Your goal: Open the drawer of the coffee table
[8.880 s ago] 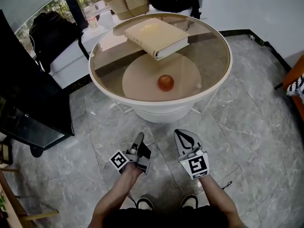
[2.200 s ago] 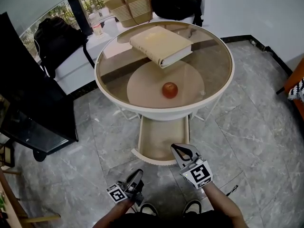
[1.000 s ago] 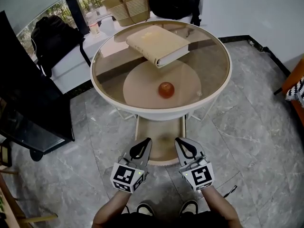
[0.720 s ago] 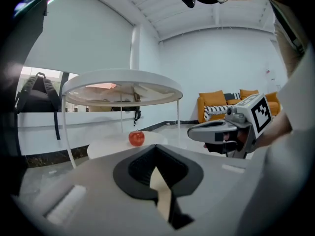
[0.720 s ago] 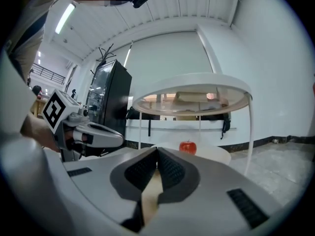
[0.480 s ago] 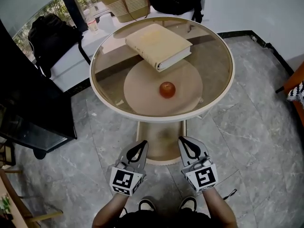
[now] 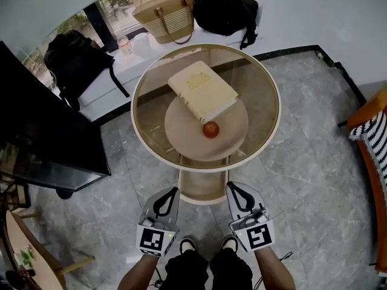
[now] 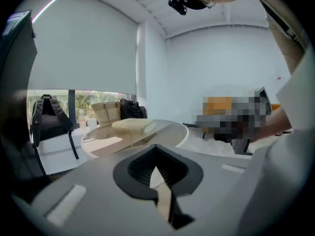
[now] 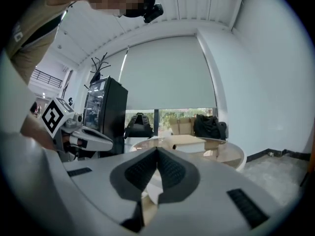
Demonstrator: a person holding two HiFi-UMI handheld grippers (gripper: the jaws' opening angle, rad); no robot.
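my left tongs (image 7: 172, 192) and right tongs (image 7: 231, 187) are both pinched shut on nothing, just this side of the drawer (image 7: 204, 188). it stands open, its rear hidden under the worktop (image 7: 135, 110).

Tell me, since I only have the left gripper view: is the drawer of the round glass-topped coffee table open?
Observer: Yes. The head view shows the cream drawer standing open below the round glass-topped coffee table, on the person's side.
Reviewer: Is the right gripper holding it?
Observer: No. The right gripper has its jaws together with nothing between them, as its own view shows.
Reviewer: I see a book on the table. Anything else there?
Observer: A red apple sits by the near corner of the cream hardback book.
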